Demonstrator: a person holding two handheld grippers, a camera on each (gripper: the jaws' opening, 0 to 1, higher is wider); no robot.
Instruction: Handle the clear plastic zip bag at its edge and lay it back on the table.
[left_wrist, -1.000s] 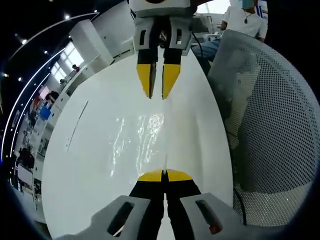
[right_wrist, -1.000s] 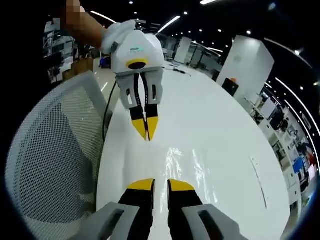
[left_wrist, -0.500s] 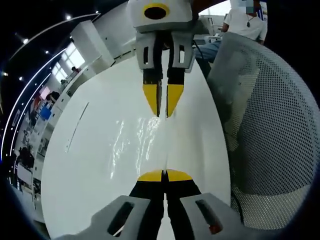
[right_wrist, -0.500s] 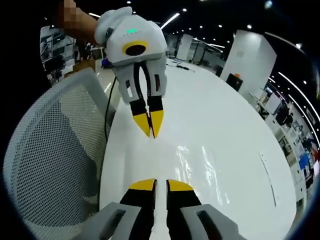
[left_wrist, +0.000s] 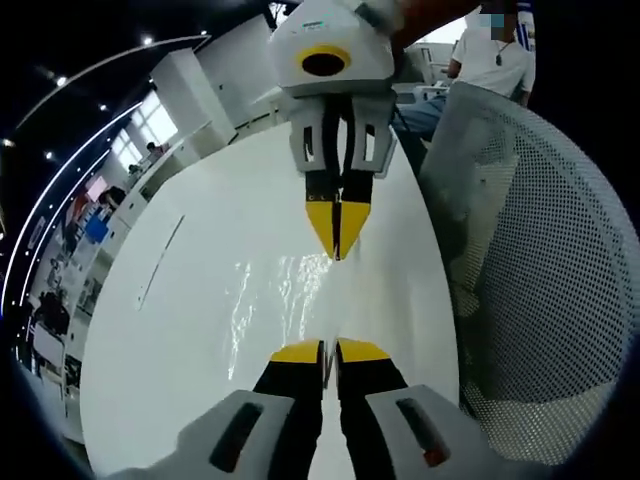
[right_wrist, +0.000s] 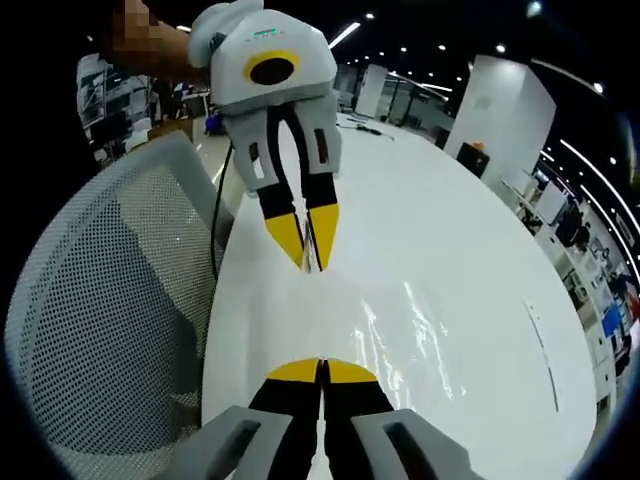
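Two grippers facing each other over white table (left_wrist: 180, 330); clear zip bag (left_wrist: 285, 290) stretched between, near mesh chair (left_wrist: 540, 260). Left gripper (left_wrist: 329, 350) clenched on bag edge; right gripper (right_wrist: 322, 368) likewise.

We are in a large open-plan office or lab hall: a dark ceiling with spotlights (right_wrist: 500, 52) and light strips, and white pillars (right_wrist: 497, 115). A long white table (left_wrist: 200, 300) runs ahead, with a white mesh office chair (left_wrist: 530, 250) beside it and more desks further back.
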